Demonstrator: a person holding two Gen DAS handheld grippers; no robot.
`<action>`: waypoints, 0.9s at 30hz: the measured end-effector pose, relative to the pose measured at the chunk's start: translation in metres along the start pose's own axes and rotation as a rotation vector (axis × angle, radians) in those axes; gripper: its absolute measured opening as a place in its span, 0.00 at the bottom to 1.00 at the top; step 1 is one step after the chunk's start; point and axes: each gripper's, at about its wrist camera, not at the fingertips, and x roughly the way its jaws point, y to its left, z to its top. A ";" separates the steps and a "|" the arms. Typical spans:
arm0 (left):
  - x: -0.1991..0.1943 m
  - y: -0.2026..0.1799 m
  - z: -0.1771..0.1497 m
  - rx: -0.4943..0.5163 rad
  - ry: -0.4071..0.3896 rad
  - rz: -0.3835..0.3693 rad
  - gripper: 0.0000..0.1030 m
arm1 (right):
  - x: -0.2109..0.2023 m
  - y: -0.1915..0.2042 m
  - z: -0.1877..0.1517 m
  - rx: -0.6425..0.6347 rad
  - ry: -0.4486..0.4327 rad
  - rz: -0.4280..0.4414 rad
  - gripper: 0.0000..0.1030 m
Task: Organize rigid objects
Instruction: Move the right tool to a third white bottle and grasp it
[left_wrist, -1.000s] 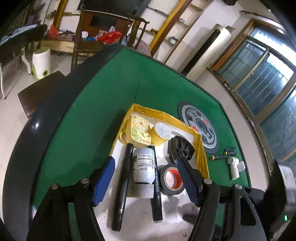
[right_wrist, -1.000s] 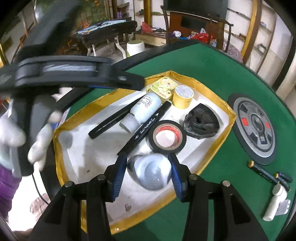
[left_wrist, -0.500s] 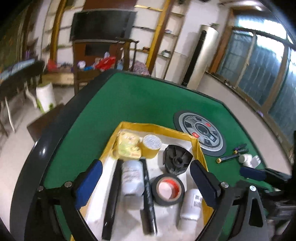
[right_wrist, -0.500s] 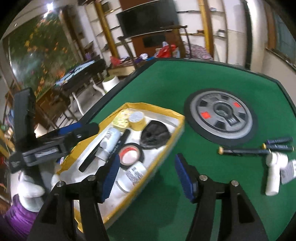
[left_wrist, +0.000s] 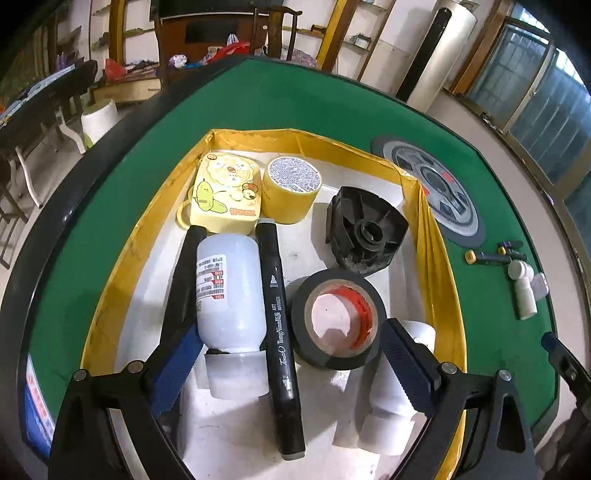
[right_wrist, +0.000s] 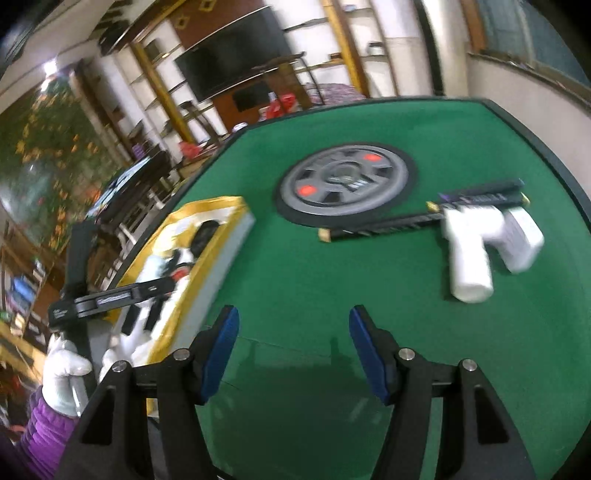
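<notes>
A yellow-rimmed tray (left_wrist: 432, 236) holds a yellow cartoon box (left_wrist: 225, 192), a yellow tape roll (left_wrist: 290, 188), a black plastic part (left_wrist: 365, 229), a black tape roll (left_wrist: 336, 317), a white bottle (left_wrist: 229, 288), two black markers (left_wrist: 277, 325) and a small white bottle (left_wrist: 388, 402). My left gripper (left_wrist: 290, 354) hangs open over the tray's near end and holds nothing. My right gripper (right_wrist: 294, 325) stands open above bare green felt, with nothing between its fingers. Ahead of it on the right lie a white pipe elbow (right_wrist: 472, 254) and dark pens (right_wrist: 388, 225).
A grey disc (right_wrist: 347, 184) lies flat on the green table (right_wrist: 295, 258) between the tray (right_wrist: 207, 258) and the pens. A white-gloved hand (right_wrist: 62, 373) with a purple sleeve holds the left gripper (right_wrist: 110, 295) over the tray. The table's black rim curves close on the right.
The right gripper let go of the small white bottle in the tray, opened and swung right over the felt. The left gripper opened wider and sank closer to the tray.
</notes>
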 end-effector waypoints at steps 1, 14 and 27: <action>-0.003 0.000 -0.002 0.000 -0.010 -0.007 0.95 | -0.002 -0.009 -0.001 0.014 -0.002 -0.005 0.60; -0.094 -0.028 -0.002 0.028 -0.325 -0.143 0.96 | -0.032 -0.111 -0.007 0.186 -0.079 -0.133 0.60; -0.071 -0.105 -0.029 0.175 -0.108 -0.273 0.97 | 0.030 -0.111 0.027 0.152 0.005 -0.196 0.60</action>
